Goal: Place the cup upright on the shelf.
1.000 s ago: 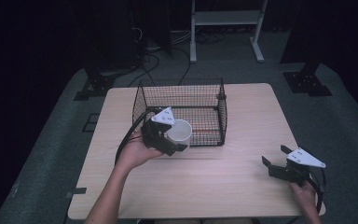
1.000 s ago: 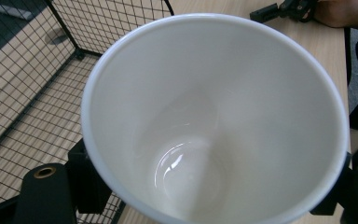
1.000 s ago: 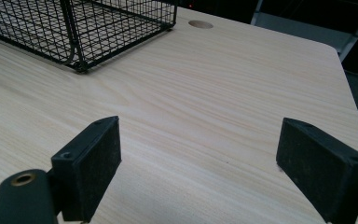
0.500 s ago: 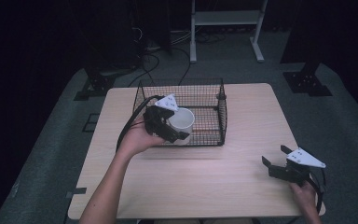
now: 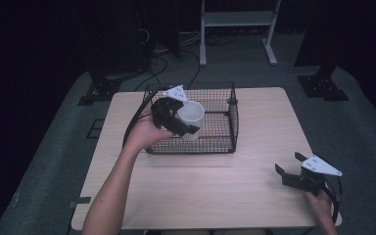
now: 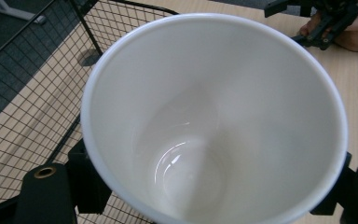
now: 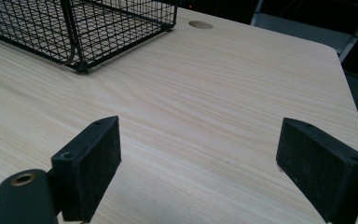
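Wood-grain table [image 5: 254, 196] was the biggest item, pale top w/ rounded corners on dark grey floor. Black wire basket [image 5: 225, 122] sat on its far-centre part, open top, mesh walls; in the right gripper view its near corner [image 7: 77, 65] stood well away from the jaws. White cup [image 5: 191, 117] came next: held above the basket's left half, mouth up and tilted a bit toward the cam, base hanging inside the basket outline, whether it touched the mesh floor I couldn't tell. Left gripper view looked straight down into the cup [image 6: 214, 121], inside was empty, glossy bottom, basket mesh visible behind and to the left. Left gripper [image 5: 178, 125] was clamped on the cup, jaws pressed on opposite sides of the wall below the rim, black pads [image 6: 88, 186] tight against the white wall. Person's left hand [image 5: 144, 134] carried it from the basket's left edge, forearm coming up from the bottom. Right gripper [image 5: 291, 169] rested low over the table's near-right corner, well apart from basket and cup, jaws spread wide w/ nothing between; pads [image 7: 91, 163] far apart over bare wood in its own view. Right hand [image 5: 320, 200] sat behind it at the table edge.
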### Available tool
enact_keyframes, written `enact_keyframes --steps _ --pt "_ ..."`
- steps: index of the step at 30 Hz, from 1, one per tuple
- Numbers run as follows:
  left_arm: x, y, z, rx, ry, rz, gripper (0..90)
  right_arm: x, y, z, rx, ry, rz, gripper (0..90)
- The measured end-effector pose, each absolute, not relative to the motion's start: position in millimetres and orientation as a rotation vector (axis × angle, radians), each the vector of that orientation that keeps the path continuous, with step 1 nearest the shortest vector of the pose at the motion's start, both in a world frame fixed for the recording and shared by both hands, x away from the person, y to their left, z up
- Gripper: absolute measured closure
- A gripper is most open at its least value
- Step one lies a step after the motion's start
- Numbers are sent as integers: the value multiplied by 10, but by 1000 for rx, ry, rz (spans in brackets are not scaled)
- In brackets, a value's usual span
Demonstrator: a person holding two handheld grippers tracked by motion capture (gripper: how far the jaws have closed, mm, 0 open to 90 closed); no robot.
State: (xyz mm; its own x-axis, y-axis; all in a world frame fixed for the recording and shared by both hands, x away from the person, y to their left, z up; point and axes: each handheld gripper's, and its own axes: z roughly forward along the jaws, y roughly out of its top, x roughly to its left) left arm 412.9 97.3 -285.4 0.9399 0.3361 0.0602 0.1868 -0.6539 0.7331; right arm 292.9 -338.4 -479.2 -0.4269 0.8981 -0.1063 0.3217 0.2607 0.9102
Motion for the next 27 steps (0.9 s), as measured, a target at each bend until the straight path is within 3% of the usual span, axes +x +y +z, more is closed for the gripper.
enact_keyframes --steps 27 --pt "4586 913 -2982 2320 459 269 210 2928 -3393 -4791 1108 1890 1157 131"
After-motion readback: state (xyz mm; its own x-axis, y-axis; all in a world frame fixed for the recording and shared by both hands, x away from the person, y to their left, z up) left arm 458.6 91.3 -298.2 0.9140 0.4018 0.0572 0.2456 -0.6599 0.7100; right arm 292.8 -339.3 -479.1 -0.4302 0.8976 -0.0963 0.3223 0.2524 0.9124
